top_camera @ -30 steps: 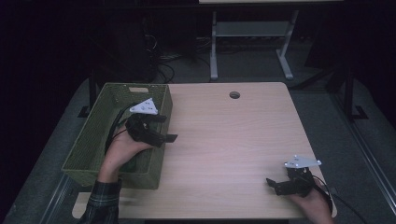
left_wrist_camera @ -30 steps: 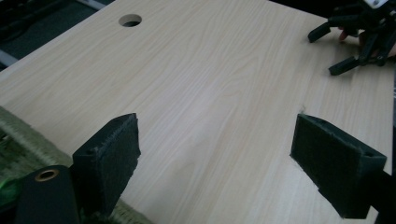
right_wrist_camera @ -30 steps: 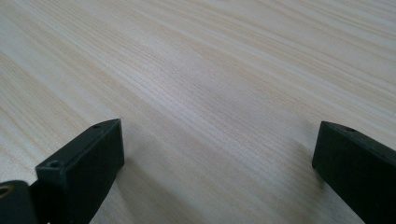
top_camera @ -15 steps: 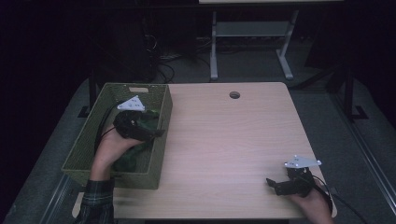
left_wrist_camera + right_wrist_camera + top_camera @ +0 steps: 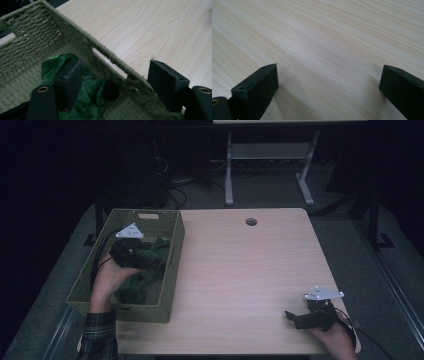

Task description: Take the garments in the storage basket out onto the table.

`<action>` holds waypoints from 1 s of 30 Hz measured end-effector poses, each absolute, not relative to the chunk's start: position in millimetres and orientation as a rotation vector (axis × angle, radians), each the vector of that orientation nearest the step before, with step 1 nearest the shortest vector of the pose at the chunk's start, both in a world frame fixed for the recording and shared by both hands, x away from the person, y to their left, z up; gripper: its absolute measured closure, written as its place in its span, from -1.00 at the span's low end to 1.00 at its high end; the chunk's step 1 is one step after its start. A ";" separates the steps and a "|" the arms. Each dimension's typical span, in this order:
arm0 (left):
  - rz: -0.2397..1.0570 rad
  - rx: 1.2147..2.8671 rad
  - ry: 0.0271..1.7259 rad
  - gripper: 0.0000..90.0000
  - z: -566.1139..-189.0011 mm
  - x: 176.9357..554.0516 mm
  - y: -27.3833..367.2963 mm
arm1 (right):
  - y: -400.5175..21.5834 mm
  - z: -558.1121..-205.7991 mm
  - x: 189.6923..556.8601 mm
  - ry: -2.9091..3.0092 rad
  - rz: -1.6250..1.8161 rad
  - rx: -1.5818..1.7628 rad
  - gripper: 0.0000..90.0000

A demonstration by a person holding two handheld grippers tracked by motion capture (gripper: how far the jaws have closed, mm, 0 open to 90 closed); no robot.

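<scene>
A green plush cloth (image 5: 139,286) with a black round patch (image 5: 110,90) lies in the woven olive basket (image 5: 172,265) at the table's left. My left gripper (image 5: 143,260) hangs inside the basket just above the cloth. Its jaws stand apart and have just been closing. In the left gripper view the cloth (image 5: 91,87) and the basket wall (image 5: 75,32) lie between the jaws of this gripper (image 5: 116,75), and the pads do not press on them. My right gripper (image 5: 291,316) rests open on the bare wood near the front right corner, with nothing in the gap of that gripper (image 5: 327,77).
The light wooden table (image 5: 250,270) has a round cable hole (image 5: 251,222) near its far edge. Behind the table stand a metal frame (image 5: 270,160) and loose cables on the dark floor.
My left hand has moved left from the basket's right rim to a spot over the green cloth, and its jaws have narrowed. The right hand has stayed put.
</scene>
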State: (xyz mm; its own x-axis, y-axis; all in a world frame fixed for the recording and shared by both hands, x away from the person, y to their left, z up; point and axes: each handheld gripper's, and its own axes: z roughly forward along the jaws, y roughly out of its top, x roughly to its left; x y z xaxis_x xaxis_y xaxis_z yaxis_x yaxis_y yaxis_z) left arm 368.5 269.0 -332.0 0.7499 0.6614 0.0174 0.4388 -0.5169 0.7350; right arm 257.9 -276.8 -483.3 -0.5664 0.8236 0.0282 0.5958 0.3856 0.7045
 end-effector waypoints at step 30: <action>0.447 2.295 1.040 -0.25 -362.9 378.1 308.2 | -276.7 -483.2 257.9 2.323 0.978 1.240 -0.96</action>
State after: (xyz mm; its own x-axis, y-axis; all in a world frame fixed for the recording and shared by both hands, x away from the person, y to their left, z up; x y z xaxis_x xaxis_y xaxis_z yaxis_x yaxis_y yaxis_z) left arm 378.1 308.2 -362.9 0.6408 0.7651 0.0636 0.5730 -0.5318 0.6236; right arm 257.9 -276.7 -483.2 -0.5658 0.8240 0.0290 0.5966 0.3849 0.7042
